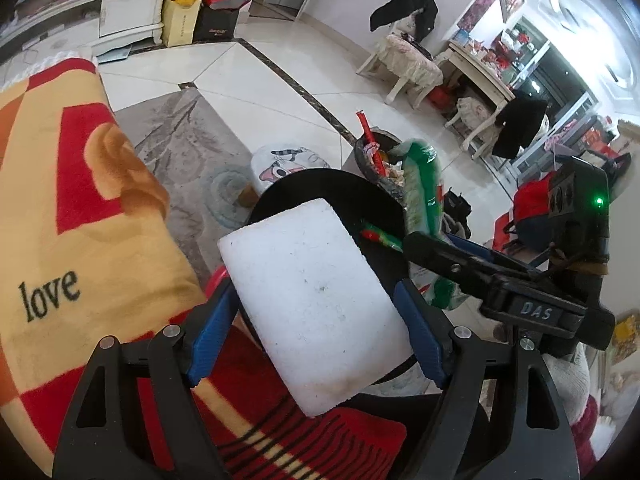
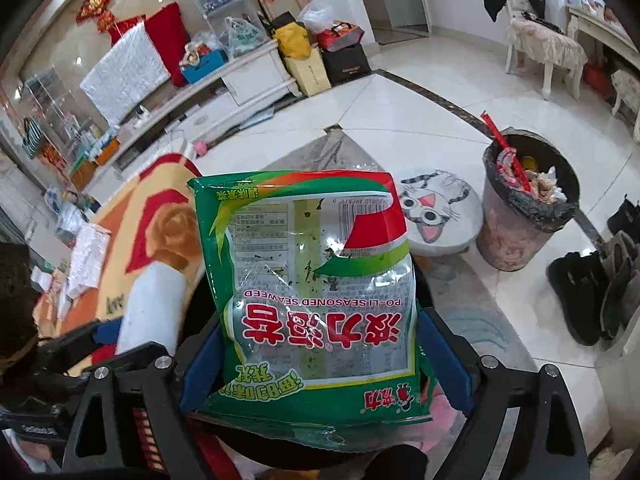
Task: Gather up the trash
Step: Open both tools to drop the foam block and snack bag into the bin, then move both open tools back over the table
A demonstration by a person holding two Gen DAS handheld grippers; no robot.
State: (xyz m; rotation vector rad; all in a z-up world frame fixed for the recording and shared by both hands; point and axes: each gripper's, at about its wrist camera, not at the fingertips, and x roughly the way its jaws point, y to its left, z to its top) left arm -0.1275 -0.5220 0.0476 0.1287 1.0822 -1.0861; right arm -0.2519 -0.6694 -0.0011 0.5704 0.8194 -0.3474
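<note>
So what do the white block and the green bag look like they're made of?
White block: likely expanded foam; matte, grainy, pitted faces with soft rounded corners and a few dirty specks.
Green bag: thin printed plastic film; glossy, crinkled, with a clear window showing dark flakes stuck inside.

A home living room: tiled floor [image 2: 420, 92], white cabinet [image 2: 256, 76], cushioned chair [image 2: 540, 46], shoes [image 2: 592, 280], full bin [image 2: 528, 204].

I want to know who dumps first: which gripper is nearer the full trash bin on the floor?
Right, narrowly. The right gripper, with the seaweed bag between its fingers, sits beside the left gripper on the side toward the trash bin. The left, with the foam block, is one gripper farther.
</note>
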